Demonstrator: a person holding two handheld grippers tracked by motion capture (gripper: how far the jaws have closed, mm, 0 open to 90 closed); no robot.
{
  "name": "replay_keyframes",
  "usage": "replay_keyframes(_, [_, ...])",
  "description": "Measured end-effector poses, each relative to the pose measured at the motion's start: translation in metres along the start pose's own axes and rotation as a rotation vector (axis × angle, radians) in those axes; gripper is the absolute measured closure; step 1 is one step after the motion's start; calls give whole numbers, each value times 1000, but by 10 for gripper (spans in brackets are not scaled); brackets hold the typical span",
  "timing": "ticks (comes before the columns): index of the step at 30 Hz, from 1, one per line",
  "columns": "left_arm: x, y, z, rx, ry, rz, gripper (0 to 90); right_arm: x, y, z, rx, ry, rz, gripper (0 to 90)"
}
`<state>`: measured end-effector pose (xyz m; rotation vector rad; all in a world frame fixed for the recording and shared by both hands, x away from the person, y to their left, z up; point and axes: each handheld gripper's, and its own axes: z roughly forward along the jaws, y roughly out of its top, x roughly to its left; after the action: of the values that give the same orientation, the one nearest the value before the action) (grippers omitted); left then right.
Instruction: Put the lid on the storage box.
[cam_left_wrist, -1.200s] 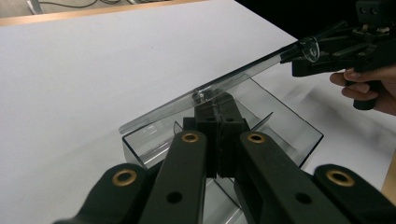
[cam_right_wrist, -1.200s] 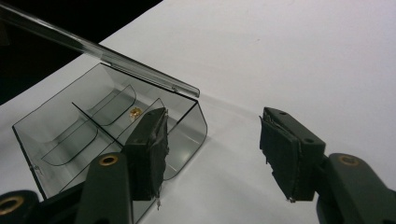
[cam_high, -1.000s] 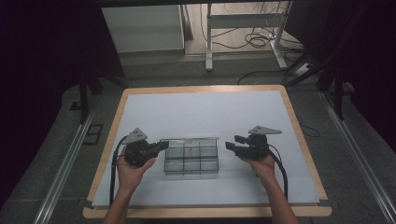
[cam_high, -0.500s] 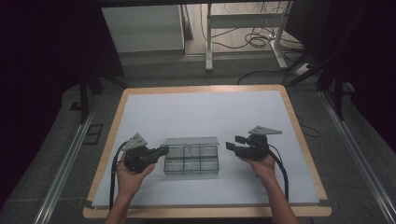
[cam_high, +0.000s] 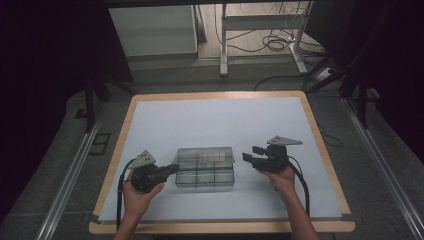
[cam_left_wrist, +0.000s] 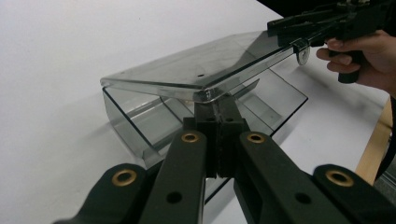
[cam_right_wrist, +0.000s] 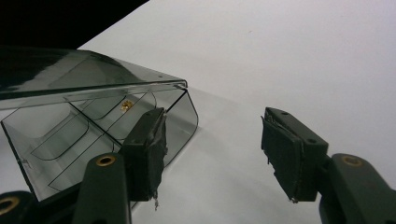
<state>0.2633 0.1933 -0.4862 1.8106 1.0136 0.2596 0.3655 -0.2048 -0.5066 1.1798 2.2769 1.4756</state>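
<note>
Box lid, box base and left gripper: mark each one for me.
box lid (cam_left_wrist: 205, 70), left gripper view, flat top of the raised lid.
box base (cam_high: 205, 180), high view, front compartments.
left gripper (cam_left_wrist: 218, 105), left gripper view, shut jaw tips under the lid's edge.

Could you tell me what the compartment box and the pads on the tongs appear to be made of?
The compartment box looks like clear, smoke-tinted hard plastic, glossy: its dividers show through the lid and its edges catch highlights. The pads on the right tongs look like matte black rubber or foam, with frayed edges; which one is unclear.
</note>
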Motion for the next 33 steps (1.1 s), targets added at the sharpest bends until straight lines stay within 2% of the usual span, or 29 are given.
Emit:
replay_keyframes(21, [-3, -23, -3, 37, -32, -22, 900, -2, -4, 0, 9, 1, 8, 390])
replay_keyframes(33, [-6, -35, -3, 74, -29, -25, 900, -3, -6, 0, 12, -2, 9, 389])
